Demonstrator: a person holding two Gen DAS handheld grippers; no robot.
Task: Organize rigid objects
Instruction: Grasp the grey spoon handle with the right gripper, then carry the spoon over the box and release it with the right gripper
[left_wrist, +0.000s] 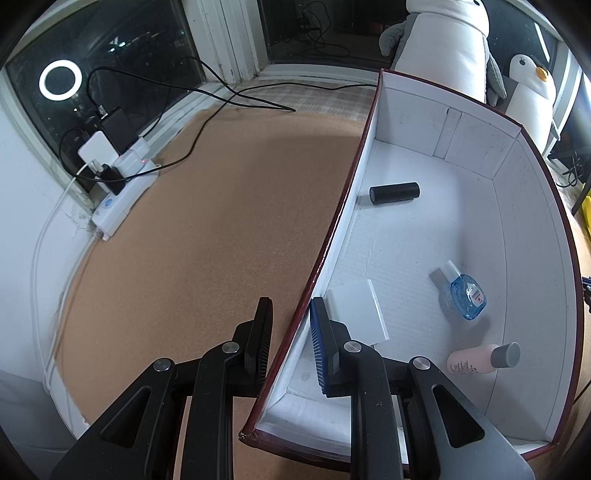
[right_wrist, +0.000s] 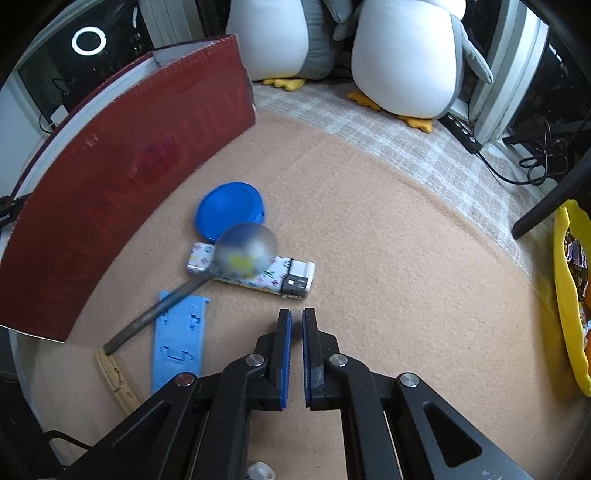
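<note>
- Right wrist view: the right gripper (right_wrist: 296, 325), fingers nearly closed and empty, sits just behind the lighter (right_wrist: 255, 271), whose long axis runs crosswise.
- Left gripper (left_wrist: 291, 314) straddles the box (left_wrist: 343, 192) wall, fingers apart, farther off.

The left wrist view looks forward and down along its own fingers from just above the near corner of the red-walled box (left_wrist: 373, 144) — close enough that the box wall runs from 6 o'clock up toward 1 o'clock and splits the frame, tan mat (left_wrist: 207, 229) at 9 o'clock, white box floor at 3 o'clock. It faces a dark window at 11 o'clock. The right wrist view sits low over the same mat (right_wrist: 388, 229), outside the box (right_wrist: 122, 177), whose red outer wall fills 9 to 11 o'clock. Both views share the box, the mat and the plush penguins (left_wrist: 454, 48) (right_wrist: 402, 62) at 12 to 1 o'clock.
</note>
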